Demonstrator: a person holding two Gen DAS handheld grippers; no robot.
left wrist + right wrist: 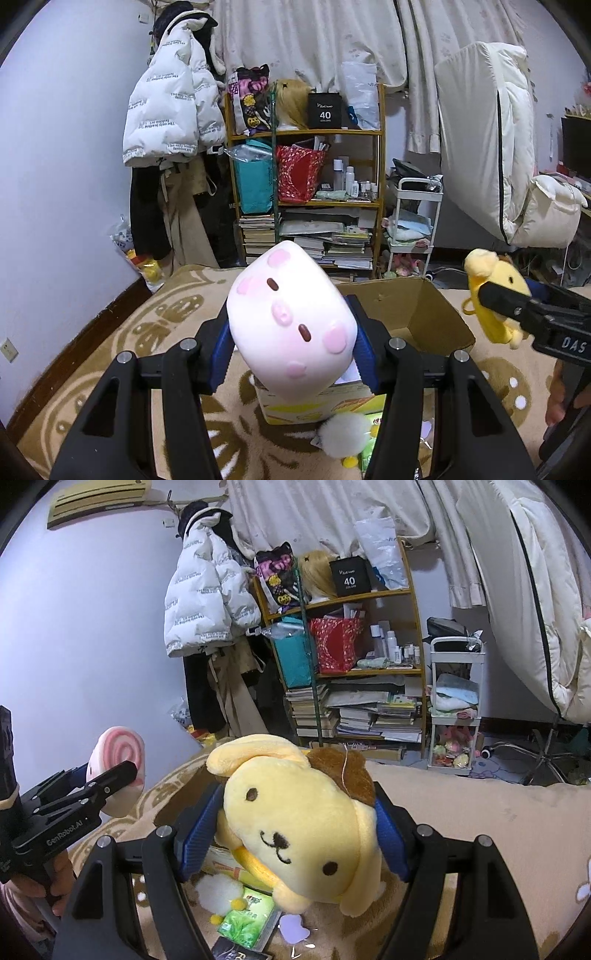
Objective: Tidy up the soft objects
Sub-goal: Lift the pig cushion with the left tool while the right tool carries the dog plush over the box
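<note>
Through my left tongs' camera, my left tongs (291,347) are clamped on a white pillow toy (291,325) with pink spots, its sides pressed in between the blue pads (364,350). Just beyond and below the toy sits an open cardboard box (417,314), flaps up; what I can see of its inside looks bare brown, but the toy hides most of it. Off to my right, my other tongs (491,299) hold a yellow dog toy (495,291) at about the same height. Under the tongs, on the patterned blanket (110,332), lie a white fluffy ball (345,434) and a smaller printed carton (317,402).

Through my right tongs' camera, my right tongs (295,834) stand wide and grip the dog toy (295,827) across its head, pads sunk into the plush. To my left, the other tongs (110,775) carry the white toy (118,760), seen end-on with a pink swirl. Below me lie the fluffy ball (218,891) and a green packet (247,919).

I judge the step is carrying both toys to the box. To do it well I should bring each one over the opening before I loosen, lower it in, and keep the two tongs from bumping.
</note>
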